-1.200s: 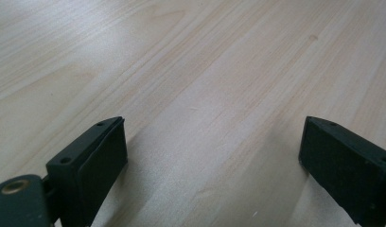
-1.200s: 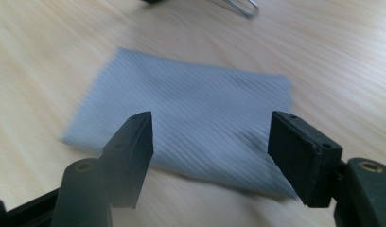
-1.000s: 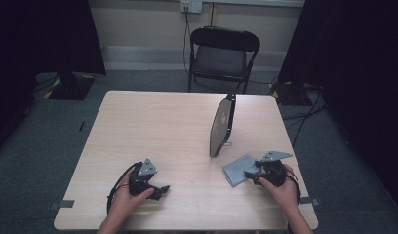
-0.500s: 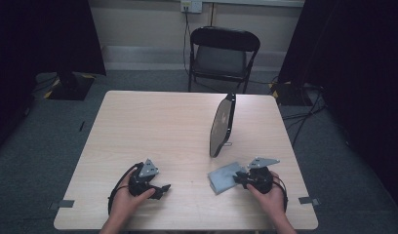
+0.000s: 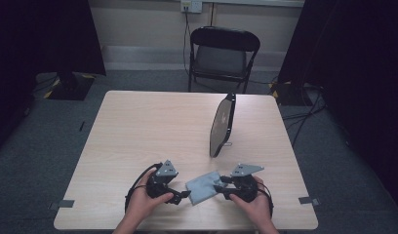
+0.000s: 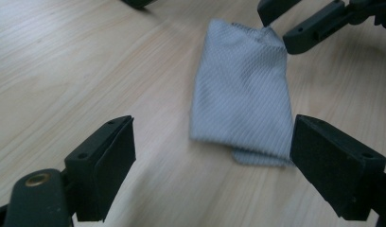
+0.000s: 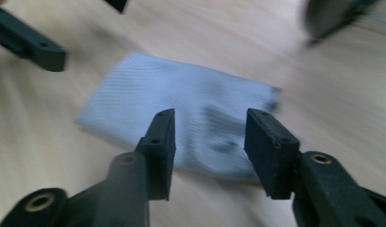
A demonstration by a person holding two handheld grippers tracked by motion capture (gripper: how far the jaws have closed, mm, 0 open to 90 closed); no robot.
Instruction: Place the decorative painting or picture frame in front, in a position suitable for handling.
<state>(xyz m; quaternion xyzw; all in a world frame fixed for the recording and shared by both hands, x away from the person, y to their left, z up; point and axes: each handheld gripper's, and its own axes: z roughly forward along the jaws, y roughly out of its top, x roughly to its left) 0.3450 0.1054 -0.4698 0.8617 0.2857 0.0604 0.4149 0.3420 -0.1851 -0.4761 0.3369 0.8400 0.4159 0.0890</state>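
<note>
1. Looking down from the high view: a folded grey cloth (image 5: 204, 187) lies flat on the pale wooden counter (image 5: 138, 131), close to its near edge. The left claw (image 5: 183, 195) points at the cloth from the left, with its tips just beside the cloth's near-left edge. The right claw (image 5: 218, 187) points at it from the right, with its tips at the cloth's right edge. Each claw is carried by 1 hand. A black-framed mirror (image 5: 222, 124) stands upright on the counter beyond the cloth, well apart from it. A black folding chair (image 5: 223, 56) stands past the far edge of the counter.

2. Left gripper view: the left claw (image 6: 214, 156) stands wide open, with nothing between its 2 jaws. The cloth (image 6: 243, 92) lies ahead on the counter (image 6: 87, 66), and its near end reaches almost to the right-hand jaw. The right claw (image 6: 276, 21) appears at the far end of the cloth.

3. Right gripper view: the right claw (image 7: 210, 142) is partly open and has just been opening. Its 2 jaws hover over the near part of the blurred cloth (image 7: 148, 94) without pinching it. The left claw (image 7: 82, 28) enters at the top left.
</note>
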